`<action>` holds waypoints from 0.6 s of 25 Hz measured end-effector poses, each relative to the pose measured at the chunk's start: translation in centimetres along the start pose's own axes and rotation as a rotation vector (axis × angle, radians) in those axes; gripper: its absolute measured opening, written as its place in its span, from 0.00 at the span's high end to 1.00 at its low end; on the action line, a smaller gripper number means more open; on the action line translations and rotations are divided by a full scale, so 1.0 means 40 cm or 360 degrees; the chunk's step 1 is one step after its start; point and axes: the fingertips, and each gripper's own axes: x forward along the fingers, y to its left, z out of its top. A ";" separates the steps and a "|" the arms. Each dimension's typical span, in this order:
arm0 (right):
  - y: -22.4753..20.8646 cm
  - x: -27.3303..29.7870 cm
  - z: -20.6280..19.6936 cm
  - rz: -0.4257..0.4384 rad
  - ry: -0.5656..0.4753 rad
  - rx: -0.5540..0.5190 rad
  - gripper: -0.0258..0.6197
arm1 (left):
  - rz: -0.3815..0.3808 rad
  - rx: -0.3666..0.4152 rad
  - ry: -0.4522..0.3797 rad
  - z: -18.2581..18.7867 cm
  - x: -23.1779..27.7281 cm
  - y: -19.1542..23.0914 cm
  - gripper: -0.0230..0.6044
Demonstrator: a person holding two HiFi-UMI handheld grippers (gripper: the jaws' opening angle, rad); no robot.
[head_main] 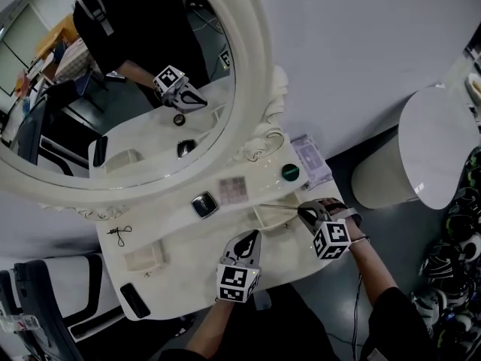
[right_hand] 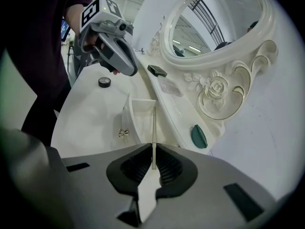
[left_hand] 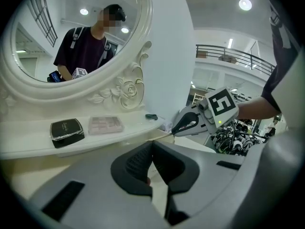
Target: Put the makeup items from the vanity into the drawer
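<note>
1. One oval mirror [head_main: 249,59] stands over the white bench [head_main: 176,265].
2. Its small open drawer [head_main: 269,218] sits at the front right, apparently empty.
3. The right hand-held gripper [head_main: 307,215] is clamped on one end of a thin stick [right_hand: 153,132]. The free end reaches over the drawer.
4. The left hand-held gripper [left_hand: 152,149] is closed on nothing, hovering just beside the drawer.
5. An eyeshadow palette [head_main: 232,189] and a black compact [head_main: 204,204] wait on the raised ledge under the mirror.
6. Risk: gripped only at its tip, the stick may pivot or slip. Released early, it could bridge the drawer wall and roll off.
</note>
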 end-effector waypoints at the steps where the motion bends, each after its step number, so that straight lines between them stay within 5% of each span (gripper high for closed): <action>1: -0.007 0.006 0.001 0.0002 0.0002 -0.0003 0.89 | 0.0005 -0.0005 0.0002 -0.002 0.000 0.004 0.94; 15: -0.002 -0.008 0.006 -0.0049 -0.0059 0.0103 0.88 | 0.0032 -0.0029 -0.0014 -0.010 -0.014 0.019 0.94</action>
